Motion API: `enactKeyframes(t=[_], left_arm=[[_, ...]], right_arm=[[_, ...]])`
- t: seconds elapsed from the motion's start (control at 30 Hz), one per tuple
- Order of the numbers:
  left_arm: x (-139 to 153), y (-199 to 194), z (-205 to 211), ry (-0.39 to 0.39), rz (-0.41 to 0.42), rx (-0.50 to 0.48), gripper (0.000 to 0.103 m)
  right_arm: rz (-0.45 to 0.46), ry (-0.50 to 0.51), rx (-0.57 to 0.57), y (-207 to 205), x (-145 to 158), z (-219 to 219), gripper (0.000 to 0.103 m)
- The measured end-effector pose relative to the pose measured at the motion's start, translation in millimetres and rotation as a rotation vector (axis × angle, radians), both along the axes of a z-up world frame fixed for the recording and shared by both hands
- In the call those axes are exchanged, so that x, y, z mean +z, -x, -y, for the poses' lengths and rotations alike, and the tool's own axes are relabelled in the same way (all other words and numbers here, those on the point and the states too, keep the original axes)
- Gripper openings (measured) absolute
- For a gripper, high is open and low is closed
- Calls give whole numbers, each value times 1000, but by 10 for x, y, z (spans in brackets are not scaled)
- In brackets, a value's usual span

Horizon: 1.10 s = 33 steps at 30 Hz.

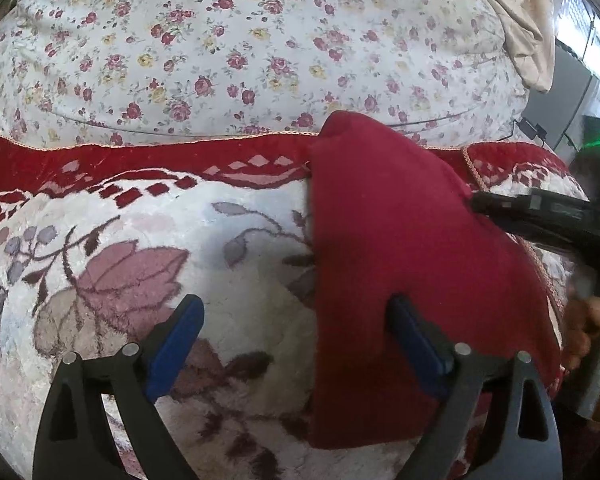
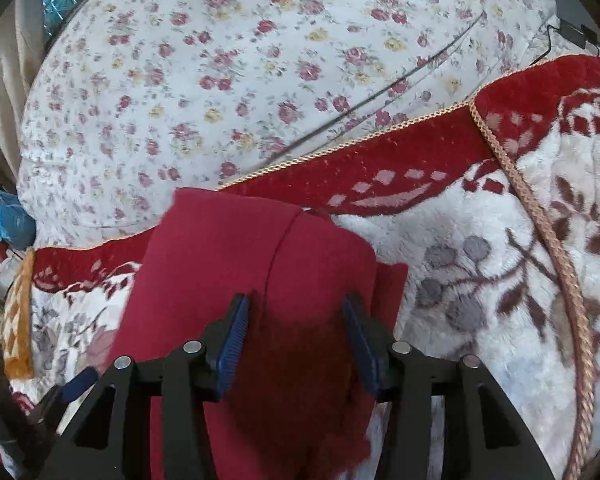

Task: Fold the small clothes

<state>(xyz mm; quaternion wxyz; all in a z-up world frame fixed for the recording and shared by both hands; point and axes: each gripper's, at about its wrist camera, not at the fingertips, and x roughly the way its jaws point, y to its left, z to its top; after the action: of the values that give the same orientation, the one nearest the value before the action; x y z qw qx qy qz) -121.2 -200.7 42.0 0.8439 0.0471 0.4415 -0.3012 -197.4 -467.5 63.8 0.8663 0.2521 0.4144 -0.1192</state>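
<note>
A dark red small garment (image 1: 400, 248) lies folded into a long strip on the plush floral blanket (image 1: 148, 240). It also shows in the right wrist view (image 2: 260, 264). My left gripper (image 1: 296, 316) is open and low over the blanket. Its right finger (image 1: 412, 336) rests on the garment's left edge, its left finger (image 1: 176, 340) over bare blanket. My right gripper (image 2: 296, 316) is open, its two fingers straddling the near part of the garment. The right gripper also shows in the left wrist view (image 1: 540, 220), at the garment's right side.
A white cushion with small roses (image 1: 240, 48) lies behind the blanket (image 2: 480, 248), which has a red border with gold braid (image 2: 540, 216). A beige curtain (image 1: 516, 20) hangs at the back right. A cable and plug (image 2: 576, 36) lie on the cushion.
</note>
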Motion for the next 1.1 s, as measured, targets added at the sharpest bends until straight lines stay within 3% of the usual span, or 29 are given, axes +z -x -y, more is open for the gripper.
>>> enactKeyframes(t=[0.13, 0.2, 0.27, 0.3, 0.4, 0.47, 0.53, 0.73, 0.8, 0.87, 0.93, 0.97, 1.0, 1.03, 1.1], left_arm=[[-1, 11, -11, 0, 1, 3, 93], [1, 15, -15, 3, 4, 0, 93], [1, 15, -23, 17, -5, -7, 93], [3, 7, -35, 39, -24, -15, 93], [48, -48, -57, 115, -101, -41, 93], [118, -119, -33, 164, -133, -59, 95], [153, -197, 14, 202, -155, -74, 101], [-87, -463, 360, 158, -271, -122, 103], [-205, -531, 432, 183, -327, -142, 103], [-314, -589, 451, 221, -385, -146, 103], [-332, -591, 449, 237, -380, -158, 103], [-318, -566, 465, 230, -365, -173, 100], [-304, -544, 476, 229, -356, -186, 84], [-282, -521, 484, 237, -356, -204, 78], [-211, -466, 474, 219, -324, -198, 72]], right_arm=[[14, 17, 60, 217, 87, -213, 62], [-29, 37, 75, 261, -43, -278, 65], [-64, 26, 69, 282, -260, -261, 75], [-52, -11, 48, 326, -316, -206, 83], [-16, -125, 35, 438, -300, -68, 84], [33, -119, 42, 495, -230, 16, 86], [60, -125, 35, 504, -206, 96, 96], [92, -294, 63, 281, -507, 300, 98], [116, -276, 91, 195, -510, 271, 99], [132, -280, 108, 127, -534, 254, 99], [145, -264, 122, 63, -544, 221, 97], [144, -257, 137, 28, -536, 200, 93], [149, -267, 152, 9, -527, 185, 79], [157, -274, 151, 10, -512, 171, 73], [161, -253, 158, 27, -438, 117, 60]])
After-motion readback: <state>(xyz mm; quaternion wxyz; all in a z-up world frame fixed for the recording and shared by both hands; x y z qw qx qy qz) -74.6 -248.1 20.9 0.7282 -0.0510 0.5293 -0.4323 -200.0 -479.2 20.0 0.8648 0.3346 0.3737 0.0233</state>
